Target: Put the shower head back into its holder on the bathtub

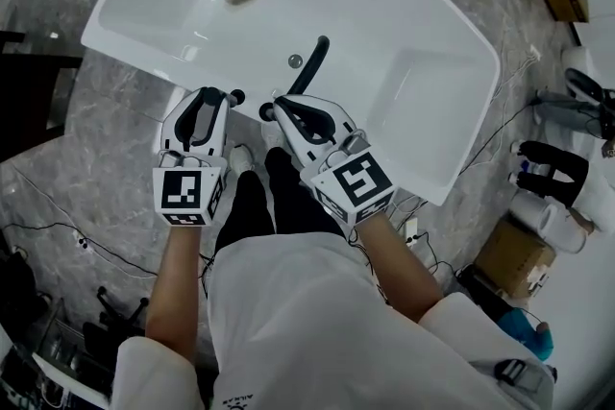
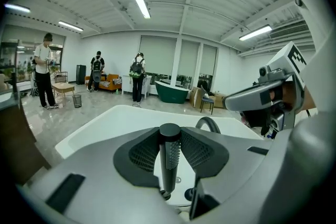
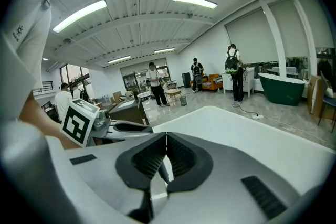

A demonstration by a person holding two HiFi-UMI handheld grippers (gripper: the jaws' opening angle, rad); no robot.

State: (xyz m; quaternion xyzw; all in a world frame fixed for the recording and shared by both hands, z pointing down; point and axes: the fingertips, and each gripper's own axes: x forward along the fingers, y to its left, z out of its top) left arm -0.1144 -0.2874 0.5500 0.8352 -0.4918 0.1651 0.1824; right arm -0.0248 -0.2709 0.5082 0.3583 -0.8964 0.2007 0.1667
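holding the slim black stick-shaped shower head (image 2: 169, 160) in my left gripper (image 1: 204, 97), pads pressed on its textured barrel from either side. its long axis stands close to upright, lower end aimed down at the near rim of the glossy white bathtub (image 1: 423, 144). a small black round fitting (image 2: 166, 195) sits on that rim just under the tip, with a second one just to its right (i take one of them for the holder, which one i cannot tell). so the coming move looks like a drop along the barrel's own line. my right gripper (image 1: 281, 103) is just beside on the right, jaws together at the tips. the left is the nearer to the fitting.
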